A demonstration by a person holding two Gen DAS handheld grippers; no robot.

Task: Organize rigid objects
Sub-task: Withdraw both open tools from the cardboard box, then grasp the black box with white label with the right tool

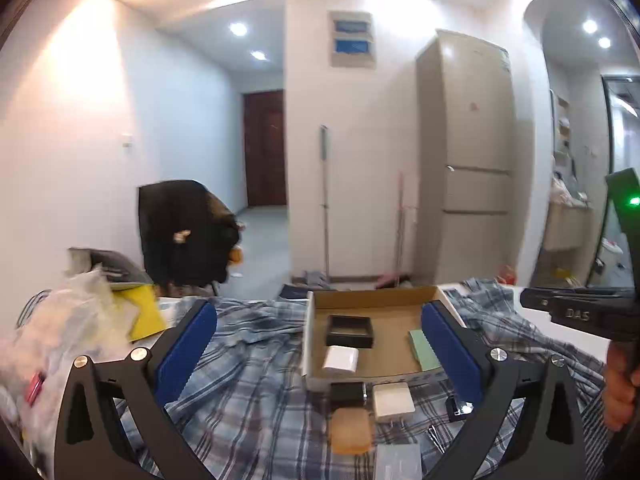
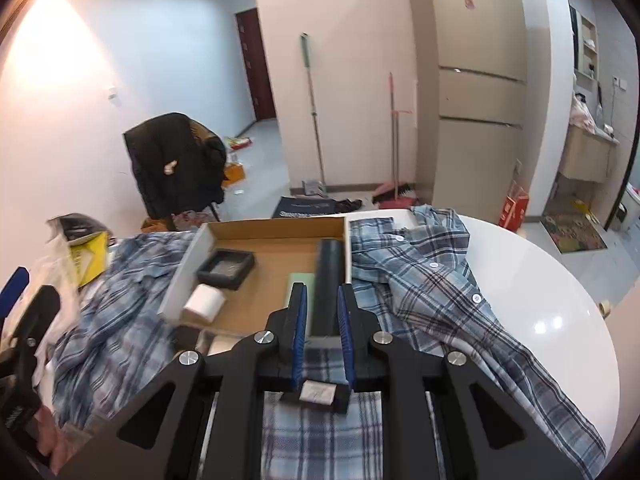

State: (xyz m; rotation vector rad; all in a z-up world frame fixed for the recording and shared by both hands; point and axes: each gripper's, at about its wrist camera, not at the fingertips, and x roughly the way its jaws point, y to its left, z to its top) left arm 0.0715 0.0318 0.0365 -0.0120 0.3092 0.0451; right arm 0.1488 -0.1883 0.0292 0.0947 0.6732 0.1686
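My right gripper [image 2: 322, 294] is shut on a long dark flat bar [image 2: 329, 276], which it holds up over the right side of an open cardboard box [image 2: 276, 225]. Inside the box lie a black square tray [image 2: 226, 268], a white charger [image 2: 204, 302] and a pale green card [image 2: 298, 282]. My left gripper [image 1: 320, 346] stands wide open and empty, above the near edge of the box [image 1: 372, 300]. In front of the box on the plaid shirt lie a black adapter [image 1: 347, 392], a white square block [image 1: 394, 400] and a tan block [image 1: 350, 430].
A plaid shirt [image 2: 432, 280] covers much of the round white table [image 2: 540, 280]. A plastic bag [image 1: 60, 340] and a yellow packet [image 1: 142, 312] crowd the left. A small black labelled part [image 2: 318, 394] lies under my right gripper. A hand [image 1: 618, 392] shows at the right edge.
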